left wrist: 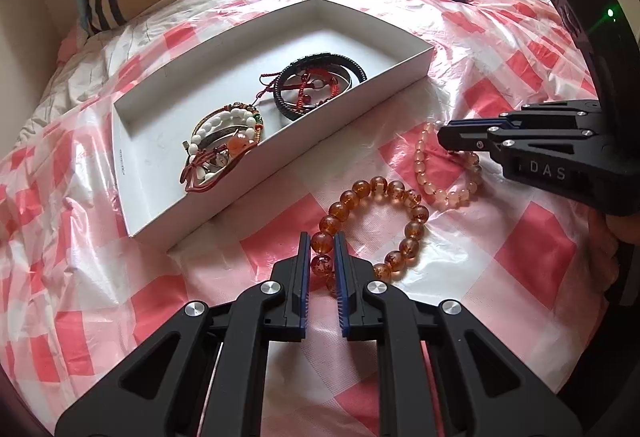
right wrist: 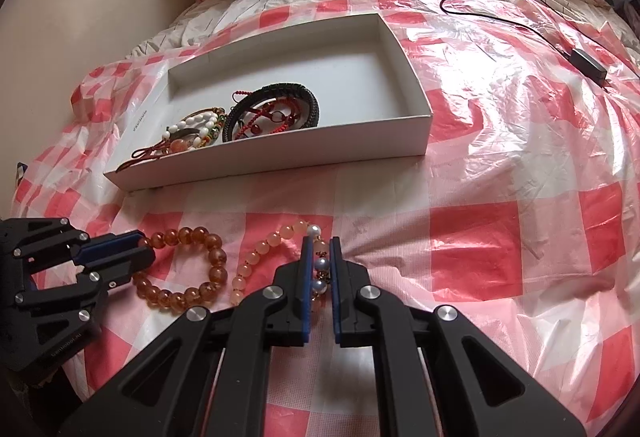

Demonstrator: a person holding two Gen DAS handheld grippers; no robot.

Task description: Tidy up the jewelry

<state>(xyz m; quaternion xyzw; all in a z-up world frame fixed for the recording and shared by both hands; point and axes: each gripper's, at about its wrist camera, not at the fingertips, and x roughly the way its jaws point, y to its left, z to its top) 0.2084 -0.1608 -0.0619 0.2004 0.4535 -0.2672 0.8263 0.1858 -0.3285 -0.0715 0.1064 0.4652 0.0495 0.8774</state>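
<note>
On the checked bedcover before the white box (right wrist: pixel 280 153), my left gripper (left wrist: pixel 323 257) pinches the amber bracelet (left wrist: pixel 412 229), my right gripper (right wrist: pixel 321 269) the pale pink bracelet (right wrist: pixel 256 257); both strands look light, limp, slippery—gripped across single beads.

Amber-brown translucent glass-bead bracelet (left wrist: pixel 372 229): lies as an open loop on the cloth, lower centre of the left wrist view, one side pinched between black jaws.

Pale peach round-bead bracelet (left wrist: pixel 444 173): lies flat just right of the amber one, centre right; in the right wrist view its pearl-like beads sit clamped at lower centre.

Shallow white cardboard box (left wrist: pixel 280 25): upper centre-left. Inside, a black braided bangle with red cord (left wrist: pixel 320 85), beside a white-and-orange beaded bracelet cluster (left wrist: pixel 224 145).
</note>
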